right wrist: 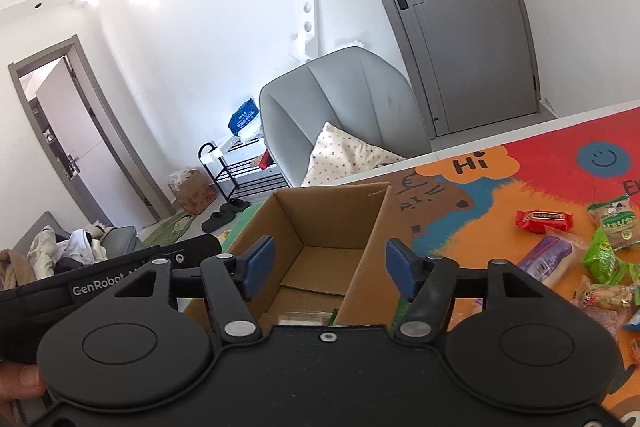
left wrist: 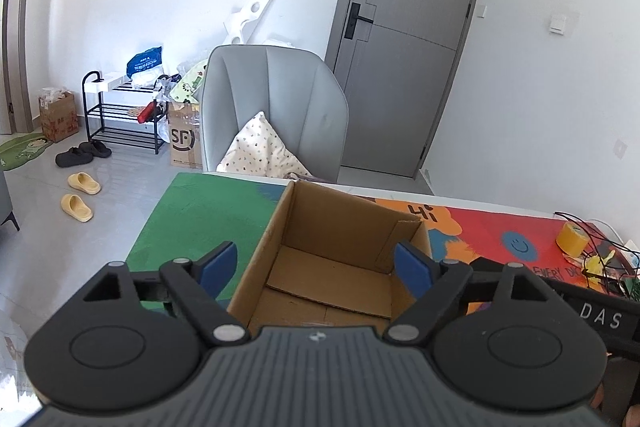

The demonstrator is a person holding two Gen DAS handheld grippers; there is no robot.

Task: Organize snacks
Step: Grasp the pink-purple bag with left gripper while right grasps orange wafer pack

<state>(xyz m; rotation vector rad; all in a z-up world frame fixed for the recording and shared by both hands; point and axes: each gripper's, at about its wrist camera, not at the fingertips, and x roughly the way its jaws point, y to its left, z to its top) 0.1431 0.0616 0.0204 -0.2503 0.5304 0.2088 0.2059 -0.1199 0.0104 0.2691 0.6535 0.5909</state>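
Note:
An open cardboard box [left wrist: 340,227] stands on the colourful table mat; it also shows in the right wrist view [right wrist: 332,223]. My left gripper [left wrist: 316,269] is open and empty, hovering over the box's near side. My right gripper [right wrist: 330,267] is open and empty above the box's near right wall. A bit of clear and green wrapper [right wrist: 316,317] shows low inside the box. Several snack packets lie on the mat to the right: a red one [right wrist: 544,221], a purple one [right wrist: 546,259], green ones [right wrist: 602,259].
A grey armchair [left wrist: 276,107] with a dotted cushion stands behind the table. A yellow tape roll [left wrist: 572,239] and tangled cables [left wrist: 600,259] sit at the table's right end. The other gripper's black body [right wrist: 100,283] is at the left. A shoe rack [left wrist: 120,115] stands by the wall.

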